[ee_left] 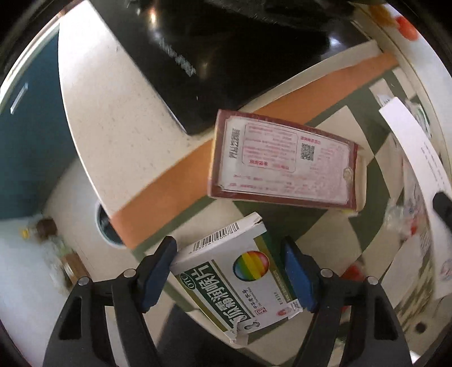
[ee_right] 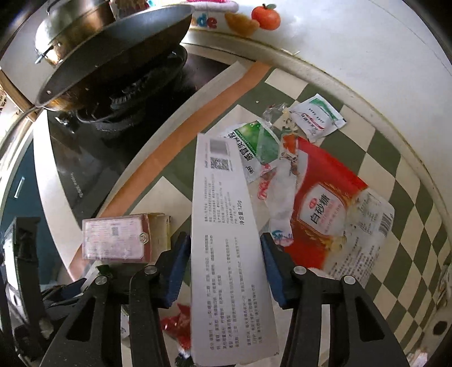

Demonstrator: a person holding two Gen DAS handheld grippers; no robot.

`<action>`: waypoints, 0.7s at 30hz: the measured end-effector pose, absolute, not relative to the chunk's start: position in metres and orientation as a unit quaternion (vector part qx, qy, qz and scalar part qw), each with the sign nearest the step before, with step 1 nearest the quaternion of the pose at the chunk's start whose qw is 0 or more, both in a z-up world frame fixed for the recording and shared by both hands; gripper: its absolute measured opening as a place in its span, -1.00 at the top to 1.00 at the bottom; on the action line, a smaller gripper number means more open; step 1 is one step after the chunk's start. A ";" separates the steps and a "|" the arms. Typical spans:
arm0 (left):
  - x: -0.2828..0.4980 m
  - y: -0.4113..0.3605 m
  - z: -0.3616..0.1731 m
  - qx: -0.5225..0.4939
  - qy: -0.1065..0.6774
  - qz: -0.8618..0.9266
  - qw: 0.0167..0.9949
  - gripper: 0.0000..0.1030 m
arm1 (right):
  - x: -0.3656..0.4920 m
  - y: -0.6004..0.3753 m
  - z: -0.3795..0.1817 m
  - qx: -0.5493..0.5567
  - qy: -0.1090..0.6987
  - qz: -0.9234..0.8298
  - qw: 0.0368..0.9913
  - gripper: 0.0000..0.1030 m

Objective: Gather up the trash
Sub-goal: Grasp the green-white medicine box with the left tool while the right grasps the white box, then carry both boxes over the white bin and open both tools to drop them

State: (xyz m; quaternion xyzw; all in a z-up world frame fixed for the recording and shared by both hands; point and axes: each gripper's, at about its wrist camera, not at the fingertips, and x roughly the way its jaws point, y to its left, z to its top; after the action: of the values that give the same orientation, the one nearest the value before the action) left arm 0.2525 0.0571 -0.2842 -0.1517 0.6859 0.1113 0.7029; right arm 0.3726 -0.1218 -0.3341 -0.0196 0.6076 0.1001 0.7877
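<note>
My left gripper [ee_left: 228,271] is shut on a white and green medicine box [ee_left: 234,279] with a rainbow circle, held above the checkered mat [ee_left: 339,240]. A dark red box [ee_left: 282,161] lies just beyond it, also in the right wrist view [ee_right: 115,240]. My right gripper [ee_right: 224,265] is shut on a long white box [ee_right: 226,240] printed with text. Beyond it lie a red sugar bag [ee_right: 325,209], a green and white packet [ee_right: 260,144], a small white sachet [ee_right: 316,118] and crumpled wrappers [ee_right: 282,192].
A black glass stovetop [ee_right: 93,158] with a wok [ee_right: 113,50] stands at the back left. A white counter [ee_left: 107,113] borders the mat's orange edge [ee_left: 175,180]. An orange fruit [ee_right: 265,17] sits by the back wall. A red wrapper [ee_right: 178,324] lies under my right gripper.
</note>
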 end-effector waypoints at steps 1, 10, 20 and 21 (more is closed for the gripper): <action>0.249 0.055 -0.279 -0.142 0.682 0.112 0.709 -0.40 | 0.370 -0.123 -0.332 -0.017 0.605 0.103 0.790 -0.01; 0.237 0.039 -0.218 -0.115 0.642 0.118 0.749 -0.37 | 0.352 -0.130 -0.321 -0.005 0.584 0.126 0.802 0.02; 0.201 0.080 -0.151 -0.158 0.585 0.141 0.783 -0.36 | 0.326 -0.120 -0.271 0.020 0.543 0.213 0.812 0.03; 0.196 0.091 -0.144 -0.168 0.578 0.148 0.785 -0.36 | 0.322 -0.114 -0.267 0.022 0.540 0.229 0.810 0.03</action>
State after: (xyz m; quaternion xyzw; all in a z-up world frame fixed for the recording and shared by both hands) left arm 0.1963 0.0912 -0.1436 -0.1676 0.5775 0.1481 0.7851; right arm 0.3222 -0.1142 -0.2672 0.0221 0.5402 0.2286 0.8096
